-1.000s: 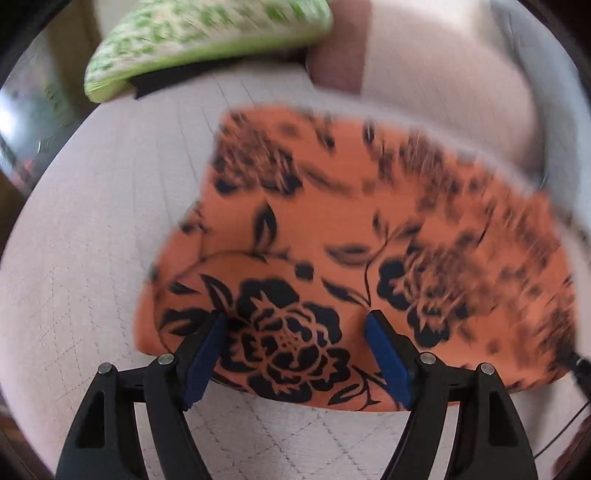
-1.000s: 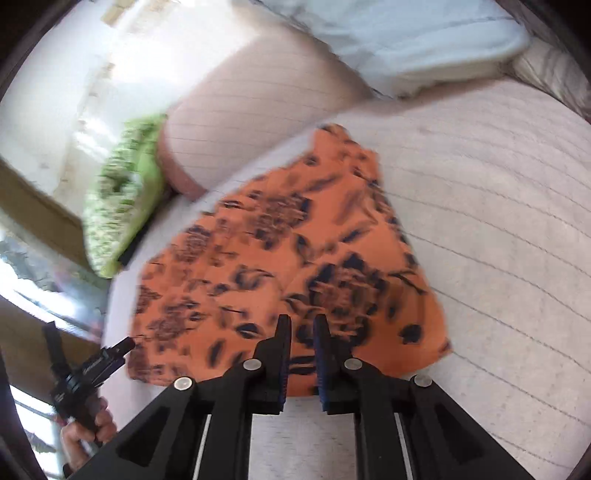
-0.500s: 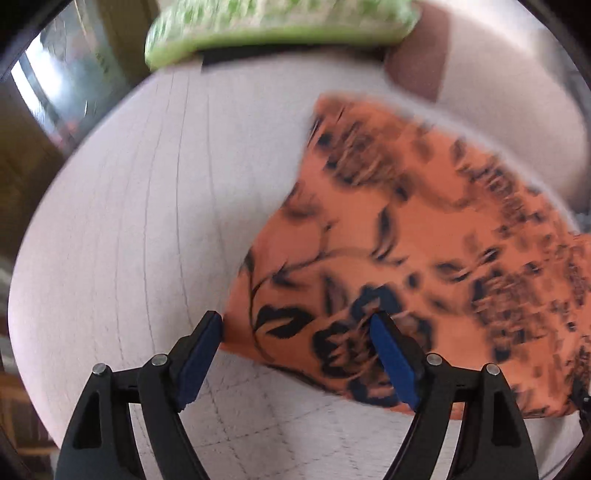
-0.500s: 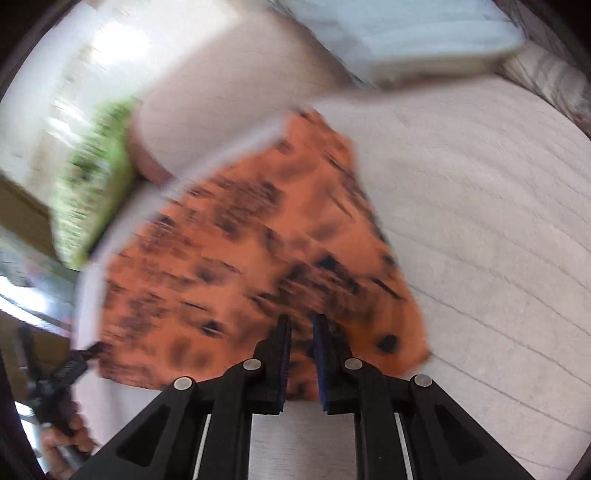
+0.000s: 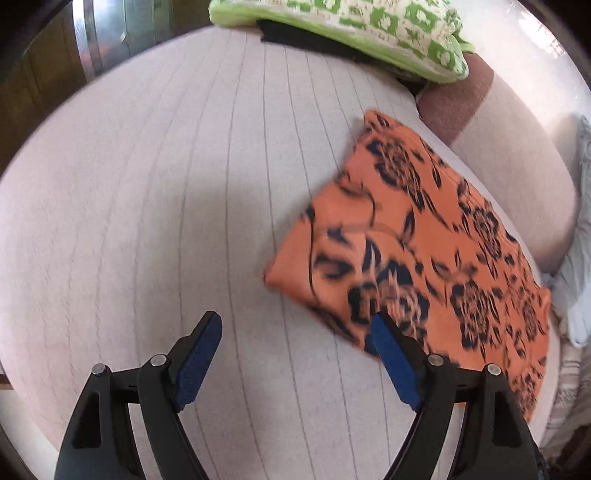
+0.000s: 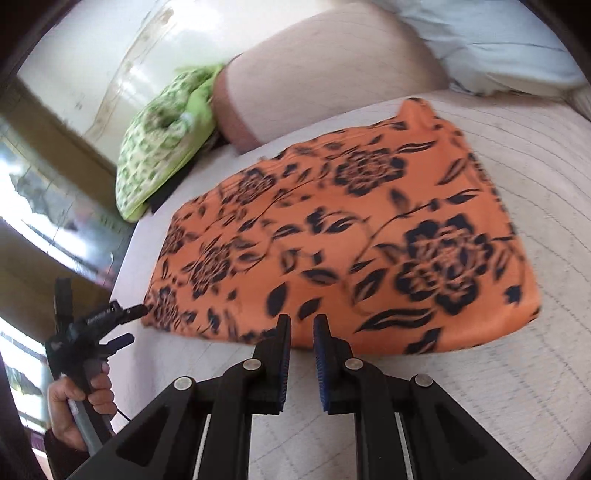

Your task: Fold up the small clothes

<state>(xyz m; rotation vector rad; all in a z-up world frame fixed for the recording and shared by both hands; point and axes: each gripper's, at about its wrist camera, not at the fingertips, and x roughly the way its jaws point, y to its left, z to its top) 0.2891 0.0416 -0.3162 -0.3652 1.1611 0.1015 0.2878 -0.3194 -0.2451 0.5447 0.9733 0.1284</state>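
An orange garment with black flowers (image 5: 436,254) lies flat on the pale quilted bed (image 5: 166,206). It also shows in the right wrist view (image 6: 332,243). My left gripper (image 5: 295,332) is open wide and empty, just off the garment's near left corner; its right finger overlaps the cloth edge in view. In the right wrist view the left gripper (image 6: 125,317) shows at the garment's left corner. My right gripper (image 6: 300,325) has its jaws close together at the garment's near edge, with a narrow gap; no cloth shows between them.
A green patterned pillow (image 5: 351,29) lies at the head of the bed, over a dark item. A pinkish bolster (image 6: 332,81) and a pale blue pillow (image 6: 498,48) lie behind the garment. The bed's left edge drops toward a wooden floor (image 5: 33,92).
My left gripper has swung left off the garment, which now lies to its right. My right gripper's jaws have opened slightly and the garment lies flatter and wider before it.
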